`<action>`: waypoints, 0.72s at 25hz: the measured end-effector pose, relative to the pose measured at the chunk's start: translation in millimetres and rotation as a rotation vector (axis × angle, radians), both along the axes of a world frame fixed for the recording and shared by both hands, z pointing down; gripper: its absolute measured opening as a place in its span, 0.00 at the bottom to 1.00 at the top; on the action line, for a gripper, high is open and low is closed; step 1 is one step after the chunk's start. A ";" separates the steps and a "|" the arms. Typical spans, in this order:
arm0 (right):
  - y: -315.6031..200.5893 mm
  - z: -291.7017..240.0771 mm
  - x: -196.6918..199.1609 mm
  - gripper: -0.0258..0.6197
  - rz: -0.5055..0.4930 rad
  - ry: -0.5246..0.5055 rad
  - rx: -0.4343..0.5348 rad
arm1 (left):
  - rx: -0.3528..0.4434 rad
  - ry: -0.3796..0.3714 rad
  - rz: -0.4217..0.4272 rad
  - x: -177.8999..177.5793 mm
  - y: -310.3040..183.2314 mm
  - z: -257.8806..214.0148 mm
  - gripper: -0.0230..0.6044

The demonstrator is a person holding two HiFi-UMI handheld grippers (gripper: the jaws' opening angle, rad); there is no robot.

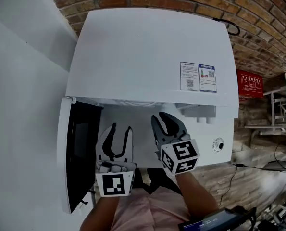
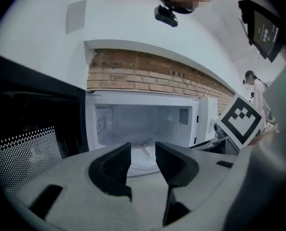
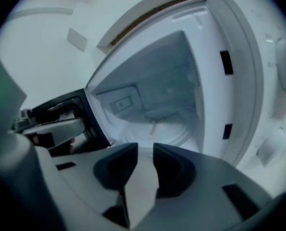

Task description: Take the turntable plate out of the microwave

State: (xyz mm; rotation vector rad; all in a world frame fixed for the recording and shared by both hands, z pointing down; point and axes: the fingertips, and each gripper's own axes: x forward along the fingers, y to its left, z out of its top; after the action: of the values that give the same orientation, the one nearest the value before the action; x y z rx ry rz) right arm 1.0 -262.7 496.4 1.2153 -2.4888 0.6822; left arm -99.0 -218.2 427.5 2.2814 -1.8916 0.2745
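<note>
The left gripper [image 2: 143, 149] and right gripper [image 3: 145, 149], jaws parted and empty before the microwave [image 1: 152, 52], could drop the plate [image 3: 174, 129] inside it by pinching its rim unevenly.

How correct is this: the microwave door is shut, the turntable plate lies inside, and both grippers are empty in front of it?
The door is not shut: it stands open, swung left, as the head view shows. The turntable plate lies inside, and the left gripper and right gripper are empty.
</note>
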 end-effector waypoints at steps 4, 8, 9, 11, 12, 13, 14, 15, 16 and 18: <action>3.1 26.6 -2.2 0.20 0.017 -0.039 -0.080 | -0.027 0.010 0.004 0.3 0.0 13.7 0.30; -0.9 35.0 -2.4 0.21 0.058 -0.175 -0.164 | -0.035 -0.005 0.017 -2.0 0.4 19.9 0.30; -1.7 35.5 -3.5 0.22 0.069 -0.235 -0.200 | -0.044 0.004 0.016 -2.1 0.4 21.4 0.30; -3.2 37.6 -5.4 0.26 0.095 -0.347 -0.276 | -0.051 0.015 0.012 -2.6 -0.3 21.8 0.30; -4.6 38.9 -5.3 0.27 0.111 -0.389 -0.307 | -0.049 0.016 0.012 -2.5 -0.8 21.2 0.30; -6.6 40.0 -4.7 0.28 0.128 -0.422 -0.330 | -0.048 0.015 0.014 -2.1 -1.3 20.6 0.30; -9.0 40.4 -4.0 0.28 0.143 -0.451 -0.347 | -0.047 0.012 0.017 -1.7 -1.8 20.3 0.30; -11.7 39.9 -3.6 0.28 0.154 -0.480 -0.359 | -0.048 0.009 0.019 -1.4 -2.0 20.4 0.30; -14.4 38.8 -3.8 0.28 0.163 -0.512 -0.370 | -0.051 0.005 0.020 -1.2 -2.1 20.9 0.30; -19.4 37.0 -5.5 0.28 0.179 -0.580 -0.397 | -0.055 0.000 0.022 -1.3 -1.9 22.0 0.30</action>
State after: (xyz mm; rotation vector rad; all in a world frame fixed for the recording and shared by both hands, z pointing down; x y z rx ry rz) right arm -4.5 -282.1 533.4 1.2156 -2.4816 1.6911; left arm -100.3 -220.2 449.6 2.2675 -1.8367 0.3245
